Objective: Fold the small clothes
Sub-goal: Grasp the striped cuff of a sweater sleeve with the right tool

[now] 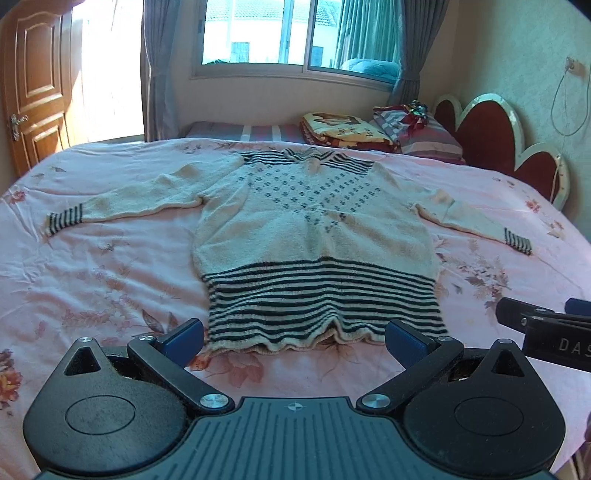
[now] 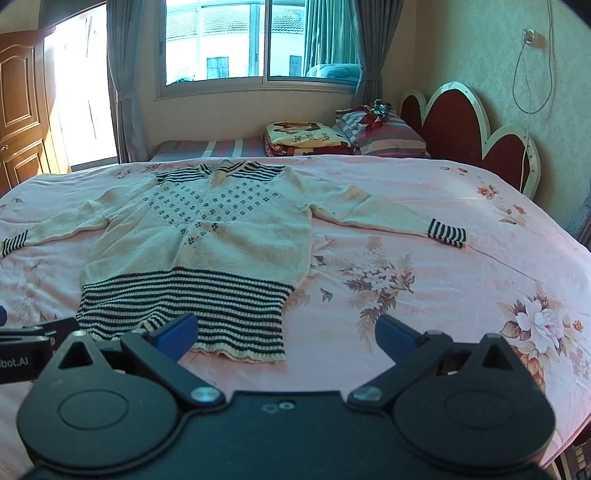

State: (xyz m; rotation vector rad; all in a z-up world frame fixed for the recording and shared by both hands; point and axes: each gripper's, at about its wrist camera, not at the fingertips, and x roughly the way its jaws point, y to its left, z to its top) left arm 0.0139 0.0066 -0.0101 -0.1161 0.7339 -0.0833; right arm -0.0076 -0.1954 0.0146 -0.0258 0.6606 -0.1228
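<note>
A cream knitted sweater [image 1: 314, 229] with dark stripes at hem, cuffs and shoulders lies flat and face up on the bed, both sleeves spread out to the sides. It also shows in the right wrist view [image 2: 207, 236]. My left gripper [image 1: 295, 338] is open and empty, held just short of the striped hem. My right gripper [image 2: 286, 336] is open and empty near the hem's right corner; part of it shows in the left wrist view [image 1: 543, 328]. Part of the left gripper shows at the left edge of the right wrist view [image 2: 26, 347].
The bed has a pink floral sheet [image 1: 92, 288]. Folded blankets [image 1: 343, 129] and a striped pillow [image 1: 424, 136] lie at the far side by the red headboard [image 1: 495, 140]. A window [image 1: 295, 33] and a wooden door [image 1: 33, 85] are behind.
</note>
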